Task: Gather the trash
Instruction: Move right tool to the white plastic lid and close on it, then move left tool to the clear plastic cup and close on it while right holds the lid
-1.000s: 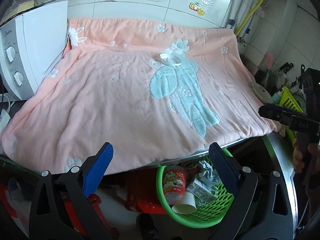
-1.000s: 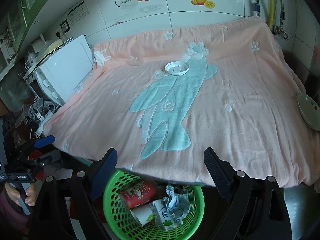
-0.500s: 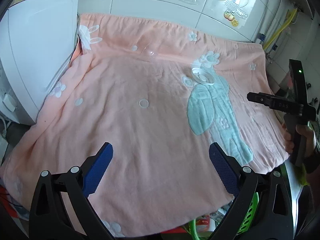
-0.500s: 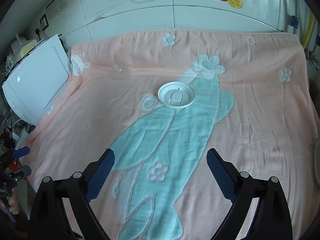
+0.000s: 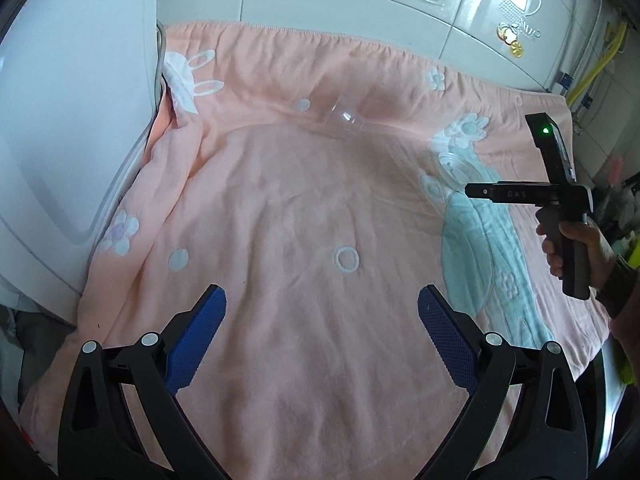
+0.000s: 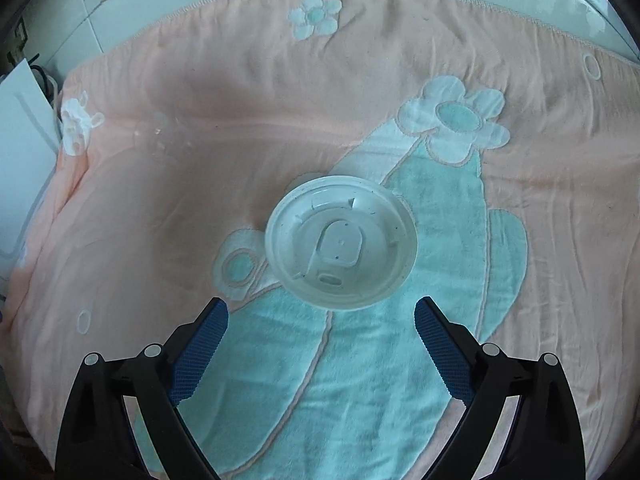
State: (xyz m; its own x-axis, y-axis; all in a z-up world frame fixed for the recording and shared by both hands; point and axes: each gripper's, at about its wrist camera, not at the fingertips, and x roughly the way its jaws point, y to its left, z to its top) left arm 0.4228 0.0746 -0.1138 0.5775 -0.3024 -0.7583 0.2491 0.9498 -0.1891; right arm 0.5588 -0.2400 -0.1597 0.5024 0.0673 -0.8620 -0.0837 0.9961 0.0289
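A white plastic cup lid [image 6: 341, 241] lies on the pink blanket [image 6: 200, 208], just ahead of my open, empty right gripper [image 6: 318, 322]. The lid also shows in the left wrist view [image 5: 454, 168], partly behind the right gripper's body [image 5: 528, 192]. A clear plastic cup [image 5: 345, 117] lies on its side further back on the blanket; it is faint in the right wrist view [image 6: 154, 134]. My left gripper [image 5: 322, 320] is open and empty, hovering over the blanket well short of the clear cup.
A white appliance [image 5: 72, 120] stands at the blanket's left edge, also seen in the right wrist view [image 6: 20, 140]. A tiled wall [image 5: 360, 8] runs behind. A yellow pipe [image 5: 596, 64] is at the back right.
Both grippers have moved forward from the green trash basket under the counter edge, over the blanket. The right gripper has closed in on the lid; the left has advanced toward the clear cup.
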